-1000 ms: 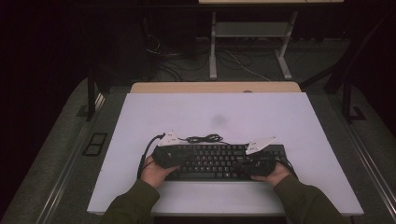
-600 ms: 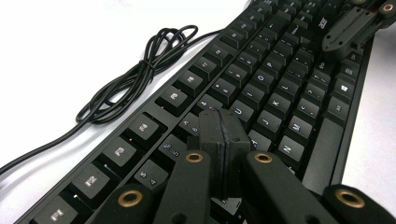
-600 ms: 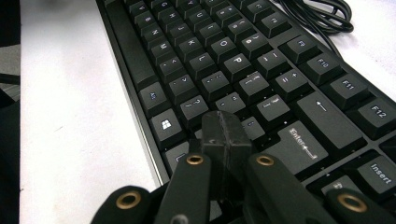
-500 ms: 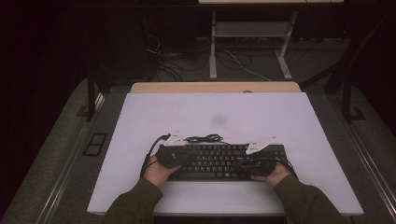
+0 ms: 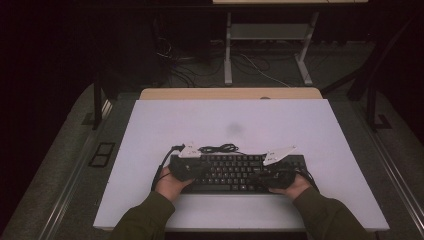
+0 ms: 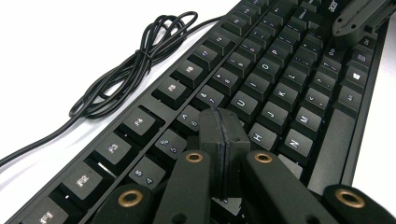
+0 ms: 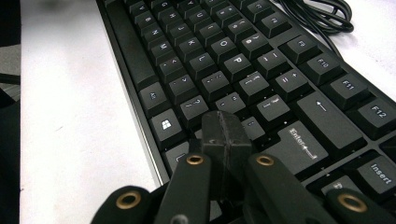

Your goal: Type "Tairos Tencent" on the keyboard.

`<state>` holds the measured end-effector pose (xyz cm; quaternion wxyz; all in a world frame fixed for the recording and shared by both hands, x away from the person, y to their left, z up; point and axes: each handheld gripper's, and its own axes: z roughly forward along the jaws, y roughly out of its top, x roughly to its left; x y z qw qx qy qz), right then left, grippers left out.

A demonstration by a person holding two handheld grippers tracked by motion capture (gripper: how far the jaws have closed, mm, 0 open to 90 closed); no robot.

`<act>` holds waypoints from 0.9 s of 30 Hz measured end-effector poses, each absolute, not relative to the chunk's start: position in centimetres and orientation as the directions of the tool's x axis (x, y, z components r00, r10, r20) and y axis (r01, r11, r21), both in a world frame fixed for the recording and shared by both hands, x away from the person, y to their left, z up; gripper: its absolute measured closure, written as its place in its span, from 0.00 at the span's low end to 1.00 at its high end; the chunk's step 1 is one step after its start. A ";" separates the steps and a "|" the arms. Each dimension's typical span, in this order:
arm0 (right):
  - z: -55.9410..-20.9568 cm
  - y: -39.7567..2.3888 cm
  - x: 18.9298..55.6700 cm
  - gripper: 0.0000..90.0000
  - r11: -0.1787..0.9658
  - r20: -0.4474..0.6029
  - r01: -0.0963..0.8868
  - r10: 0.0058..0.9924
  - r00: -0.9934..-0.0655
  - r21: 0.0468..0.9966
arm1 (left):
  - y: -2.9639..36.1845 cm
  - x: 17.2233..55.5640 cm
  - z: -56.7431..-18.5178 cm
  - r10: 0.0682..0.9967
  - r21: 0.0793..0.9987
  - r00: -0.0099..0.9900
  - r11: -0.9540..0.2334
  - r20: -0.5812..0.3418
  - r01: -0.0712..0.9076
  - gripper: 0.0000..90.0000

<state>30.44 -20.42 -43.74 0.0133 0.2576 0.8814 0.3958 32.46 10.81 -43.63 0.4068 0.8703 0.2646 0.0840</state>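
The black keyboard (image 5: 235, 172) lies flat at the near middle of my white bench (image 5: 150, 130), its long side running left to right. Its cable (image 5: 218, 148) sits in a loose coil on the bench just behind the back edge. My left tool (image 6: 222, 140) is over the keys towards the left end, tips down by the G and H keys, and its jaws have just been closing: now they are pressed together with nothing between them. My right tool (image 7: 225, 135) is over the right end, tips down just short of the Enter key (image 7: 303, 147), jaws likewise pressed together and holding nothing. In the high view each hand (image 5: 172, 182) grips its tool at one end of the keyboard.
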 end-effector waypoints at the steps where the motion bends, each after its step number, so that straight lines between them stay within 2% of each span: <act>1: -43.7 -20.4 30.4 0.99 0.554 0.181 0.443 0.464 -0.867 0.705 | 10.8 32.4 -43.6 0.530 0.753 0.845 -0.527 -0.070 0.393 0.99; 14: -43.7 -20.4 30.4 0.99 0.555 0.180 0.444 0.465 -0.867 0.704 | 11.1 32.1 -42.9 0.524 0.776 0.848 -0.502 -0.077 0.381 0.97; 27: -42.6 -21.3 30.6 0.99 0.486 0.193 0.433 0.468 -0.863 0.759 | 11.8 31.3 -42.6 0.529 0.788 0.842 -0.473 -0.105 0.395 0.84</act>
